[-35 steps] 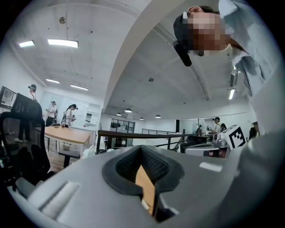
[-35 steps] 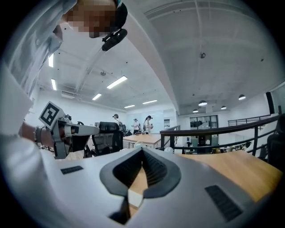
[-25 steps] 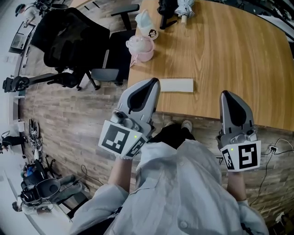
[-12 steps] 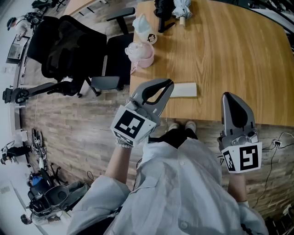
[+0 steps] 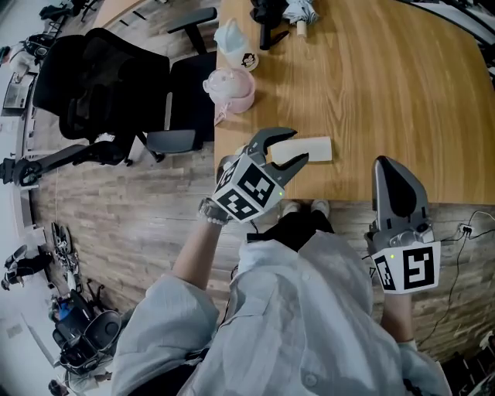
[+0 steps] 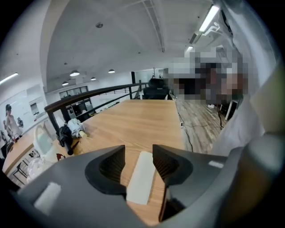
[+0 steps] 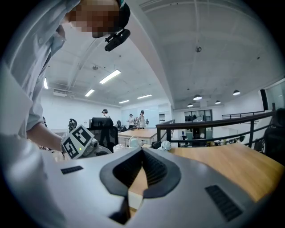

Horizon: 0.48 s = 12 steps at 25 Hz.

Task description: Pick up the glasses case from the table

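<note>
The glasses case [image 5: 315, 148] is a flat white oblong lying on the wooden table [image 5: 387, 85] near its front edge. My left gripper [image 5: 300, 145] points at the case's left end, and its jaws are opening with that end between them. In the left gripper view the glasses case [image 6: 141, 178] shows in the gap and the pads stand clear of its sides, so the left gripper [image 6: 139, 148] grips nothing. My right gripper [image 5: 388, 164] hovers at the table's front edge to the right of the case. The right gripper [image 7: 142, 153] has its jaws shut on nothing.
A pink lidded pot [image 5: 230, 87] and a white cup [image 5: 234, 42] stand at the table's left edge. A black object and a folded umbrella [image 5: 298, 11] lie at the back. A black office chair [image 5: 104, 77] stands left of the table. Cables [image 5: 468, 228] trail on the floor.
My left gripper has dropped and rolled toward the case, and its jaws went from shut to open around the case's left end. The right gripper has hardly moved.
</note>
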Available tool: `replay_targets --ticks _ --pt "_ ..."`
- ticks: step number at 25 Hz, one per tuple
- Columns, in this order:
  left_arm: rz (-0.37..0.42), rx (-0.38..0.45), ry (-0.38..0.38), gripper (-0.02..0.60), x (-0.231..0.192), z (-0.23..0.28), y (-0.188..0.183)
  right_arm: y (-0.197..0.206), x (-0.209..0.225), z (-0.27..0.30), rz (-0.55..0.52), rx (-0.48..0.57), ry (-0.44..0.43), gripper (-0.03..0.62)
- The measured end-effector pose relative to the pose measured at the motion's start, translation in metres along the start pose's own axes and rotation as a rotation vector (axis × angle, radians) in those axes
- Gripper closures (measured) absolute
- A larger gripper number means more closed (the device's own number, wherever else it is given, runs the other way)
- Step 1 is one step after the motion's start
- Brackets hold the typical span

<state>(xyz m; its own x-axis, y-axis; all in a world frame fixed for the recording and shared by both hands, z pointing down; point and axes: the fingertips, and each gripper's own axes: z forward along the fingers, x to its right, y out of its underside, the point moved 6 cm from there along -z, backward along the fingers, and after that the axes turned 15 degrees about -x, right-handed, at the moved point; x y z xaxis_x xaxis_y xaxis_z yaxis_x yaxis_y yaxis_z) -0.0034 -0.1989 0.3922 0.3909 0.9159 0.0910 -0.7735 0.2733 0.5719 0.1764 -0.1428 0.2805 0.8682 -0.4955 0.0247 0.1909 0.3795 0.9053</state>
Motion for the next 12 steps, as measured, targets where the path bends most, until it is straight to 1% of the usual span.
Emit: replay_targets --ticks 3,6,9,12 --pt "0.066 -0.087 0.051 0.378 0.005 0.024 0.01 0.002 -0.001 0.0 0.006 -0.012 0.006 0.594" --pt "0.121 -0.158 0.092 0.341 0.008 0.044 0.019 0.002 -0.001 -0.001 0.013 -0.018 0.016 0.594" --pt "0.148 -0.224 0.116 0.313 0.009 0.064 0.029 0.005 -0.001 -0.002 0.019 -0.023 0.017 0.594" --pt "0.158 -0.272 0.141 0.304 0.012 0.082 0.036 0.006 -0.001 -0.005 0.034 -0.024 0.013 0.594"
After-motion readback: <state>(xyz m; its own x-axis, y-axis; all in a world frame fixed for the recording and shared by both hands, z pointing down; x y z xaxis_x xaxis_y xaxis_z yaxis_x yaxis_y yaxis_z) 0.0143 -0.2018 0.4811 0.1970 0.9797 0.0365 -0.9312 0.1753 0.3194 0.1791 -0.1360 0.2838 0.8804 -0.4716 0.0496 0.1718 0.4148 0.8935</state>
